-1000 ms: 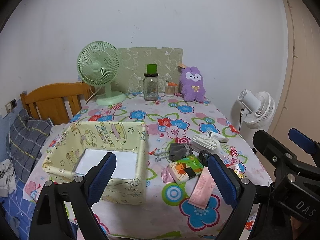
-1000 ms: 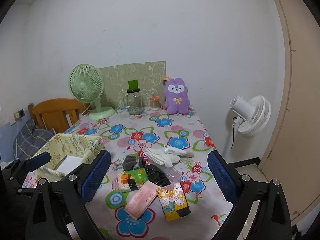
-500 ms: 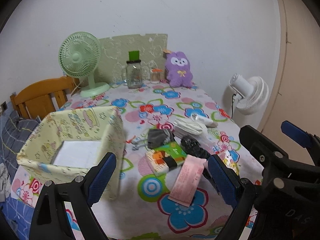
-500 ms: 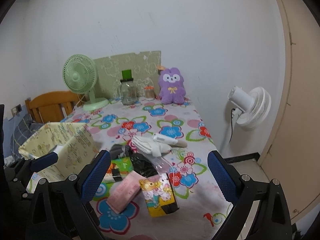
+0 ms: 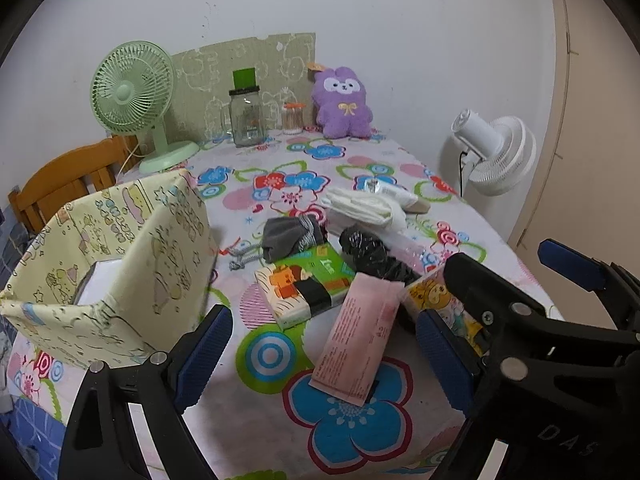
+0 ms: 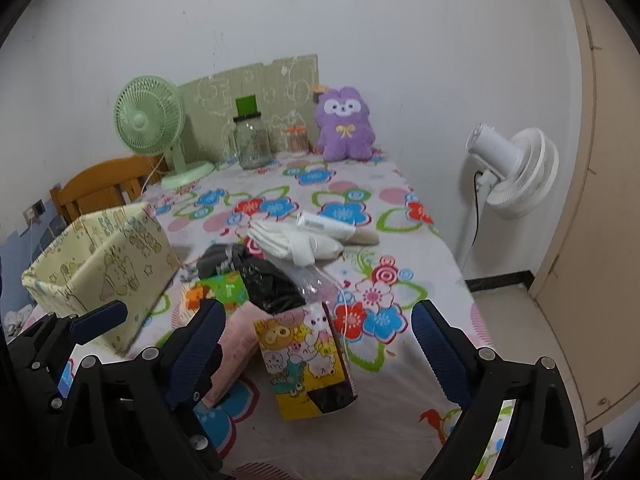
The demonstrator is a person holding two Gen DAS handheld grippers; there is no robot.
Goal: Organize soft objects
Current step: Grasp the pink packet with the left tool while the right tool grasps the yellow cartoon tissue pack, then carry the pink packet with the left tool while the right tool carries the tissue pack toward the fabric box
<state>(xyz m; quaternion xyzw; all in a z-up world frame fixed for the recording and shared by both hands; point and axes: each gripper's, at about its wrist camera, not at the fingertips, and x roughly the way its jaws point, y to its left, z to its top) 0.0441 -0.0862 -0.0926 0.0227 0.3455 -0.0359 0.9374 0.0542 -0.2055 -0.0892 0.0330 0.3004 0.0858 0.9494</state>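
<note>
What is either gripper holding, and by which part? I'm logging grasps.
Nothing is held. The left gripper and the right gripper both stand open above the table, with no item between their pads.

The letters "DAS" are seen printed on the black gripper [image 5: 516, 280] body at four o'clock.
</note>
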